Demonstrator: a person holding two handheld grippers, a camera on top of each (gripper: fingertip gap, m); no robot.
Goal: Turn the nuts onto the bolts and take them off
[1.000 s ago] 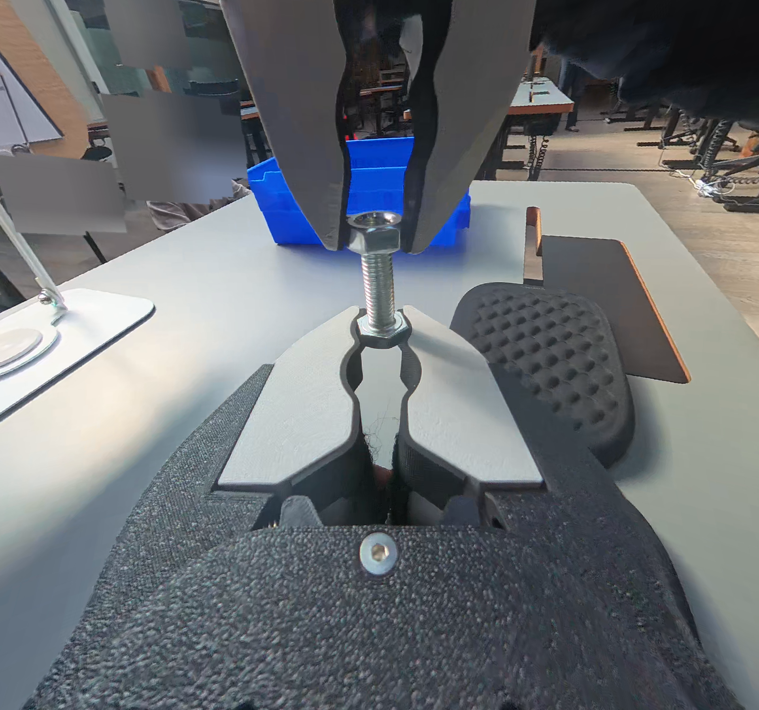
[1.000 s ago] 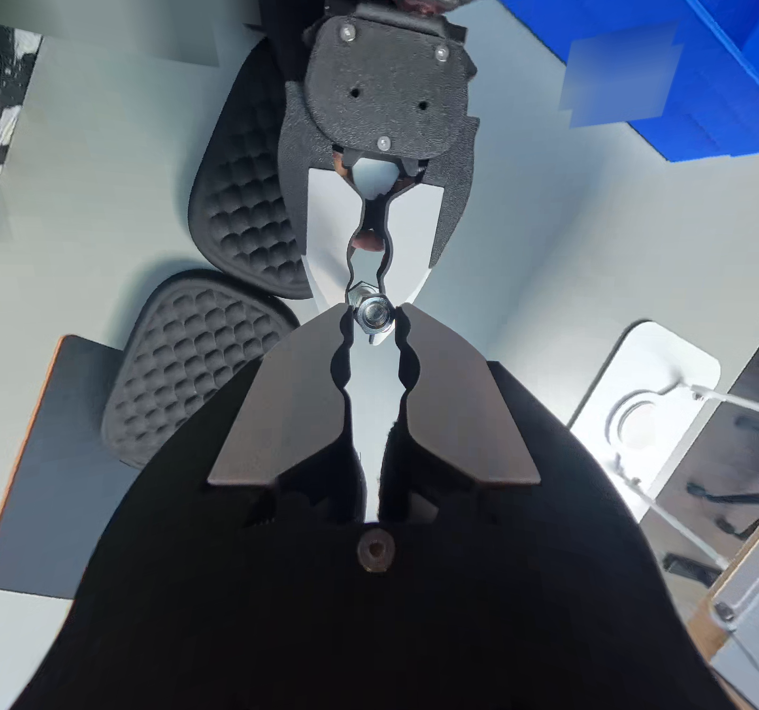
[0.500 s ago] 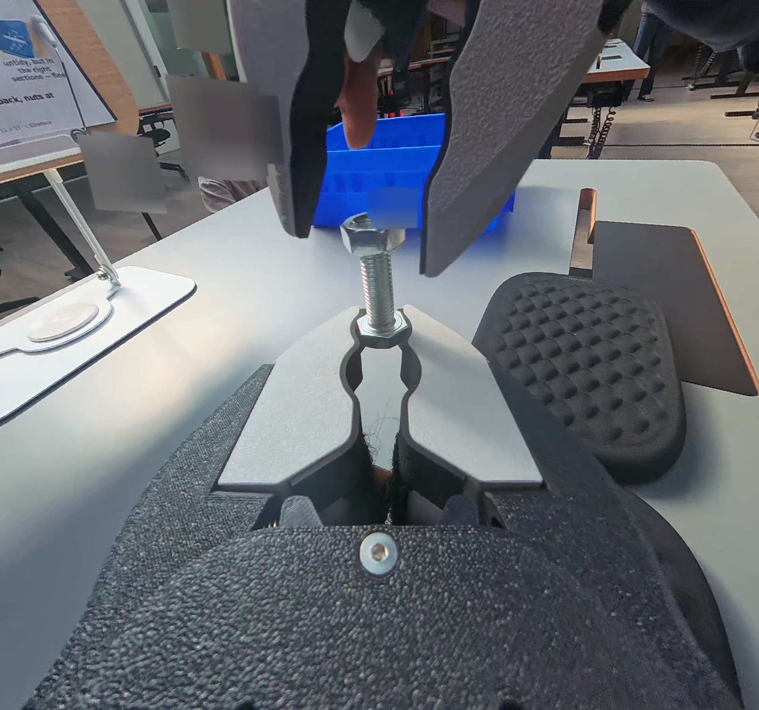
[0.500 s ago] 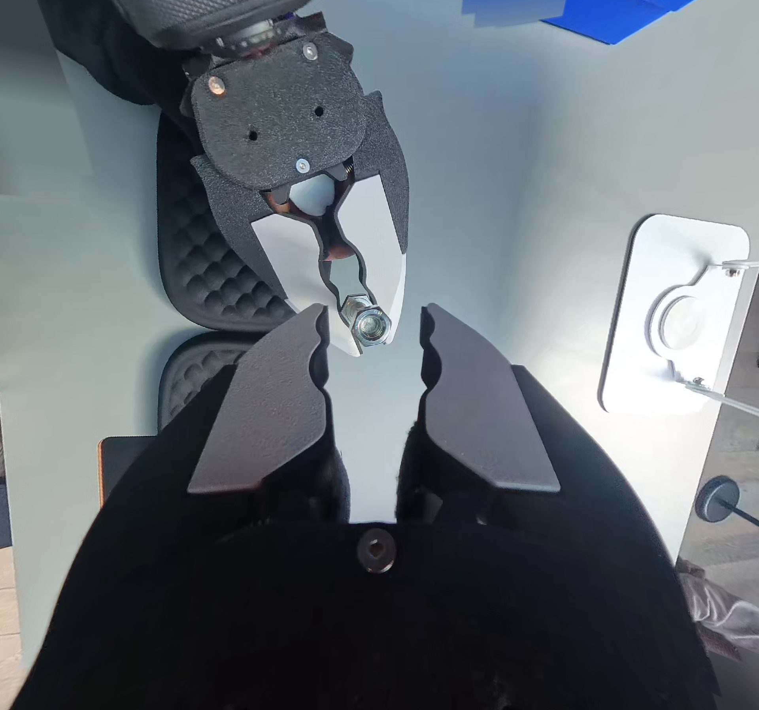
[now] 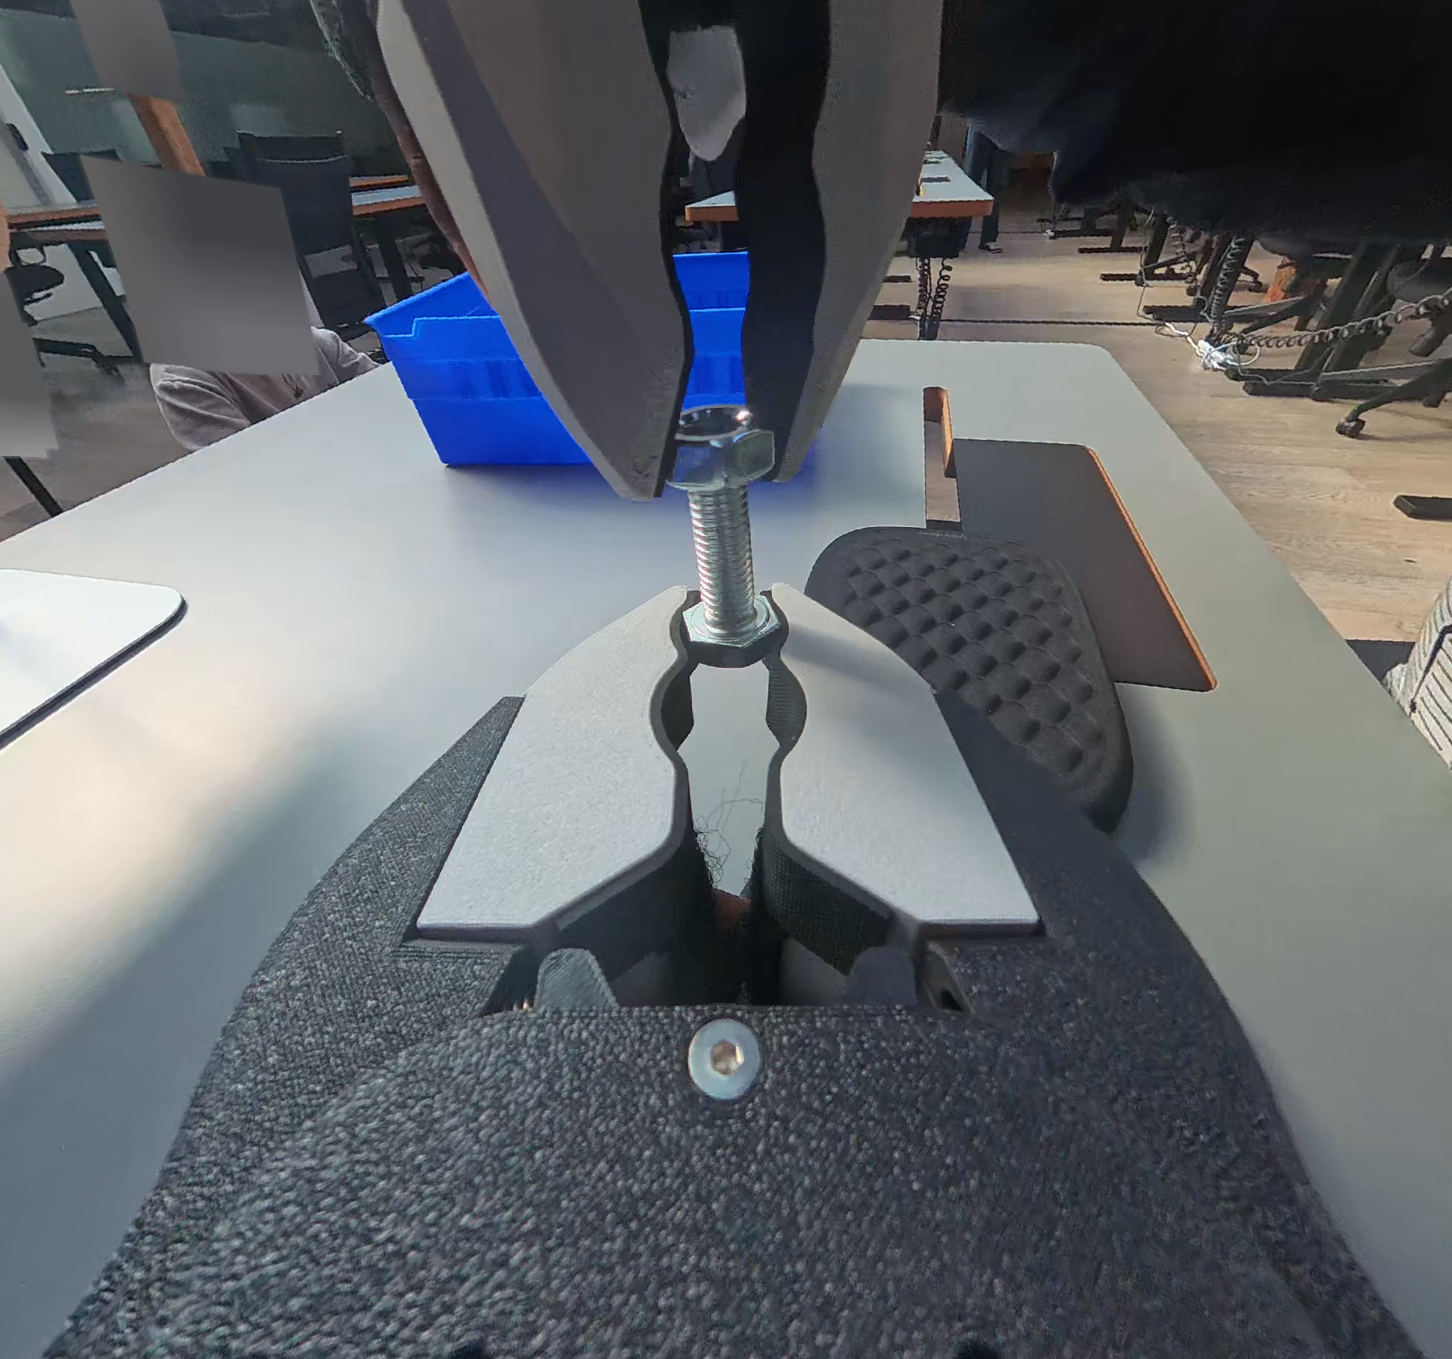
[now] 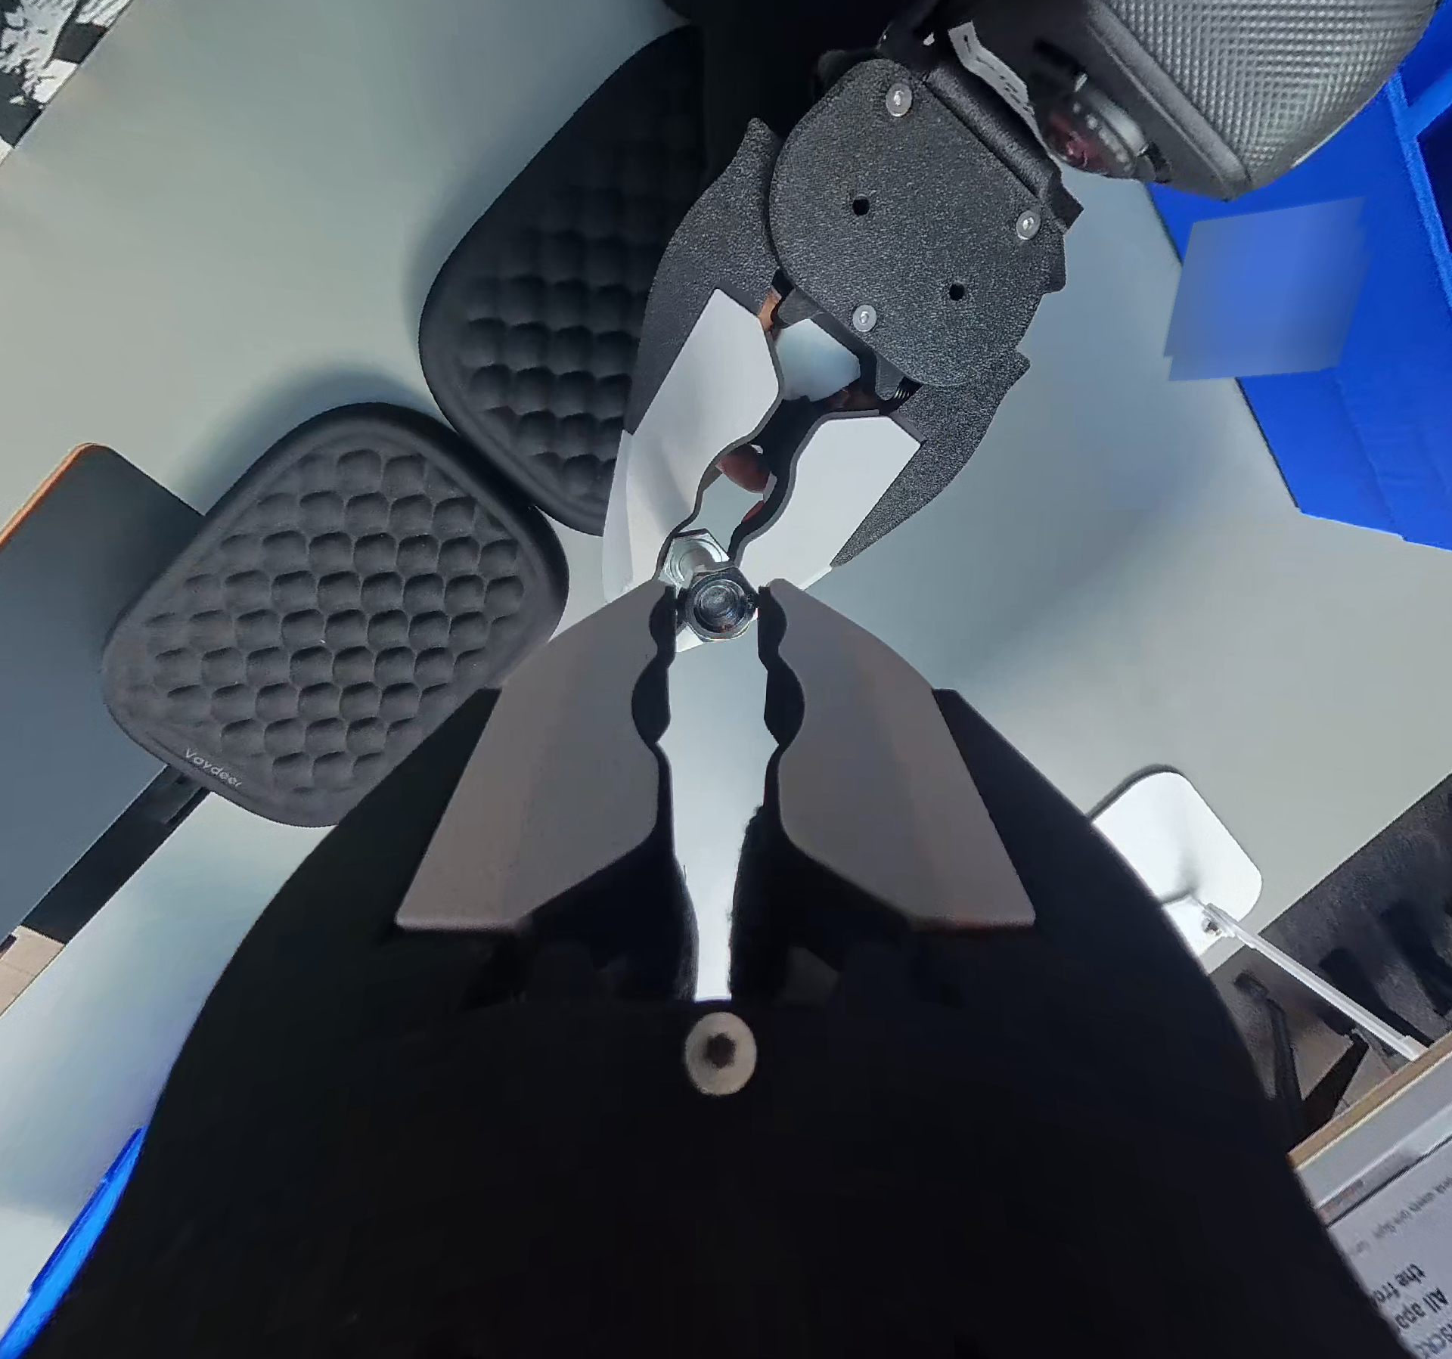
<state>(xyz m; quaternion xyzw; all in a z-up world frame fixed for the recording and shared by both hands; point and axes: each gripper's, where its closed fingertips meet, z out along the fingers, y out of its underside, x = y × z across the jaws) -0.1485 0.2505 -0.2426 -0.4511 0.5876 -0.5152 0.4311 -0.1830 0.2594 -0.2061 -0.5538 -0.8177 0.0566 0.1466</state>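
Two tongs meet in the left wrist view: the left tongs [image 5: 727, 618] pinch the nut [image 5: 731, 636] low on the upright bolt [image 5: 724, 528] above the tabletop [image 5: 330, 583], the right tongs [image 5: 719, 457] clamp its head. In the right wrist view, the right tongs [image 6: 716, 602] stand closed on that head — blue bin [image 6: 1351, 394] well apart.

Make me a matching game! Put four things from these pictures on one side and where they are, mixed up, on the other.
Things:
1. nut
2. bolt head
3. blue bin
4. black bumpy pad

Places:
A. lying on the table, right of the bolt
B. pinched by the left gripper
C. far side of the table
D. pinched by the right gripper

Pairs: 1-B, 2-D, 3-C, 4-A
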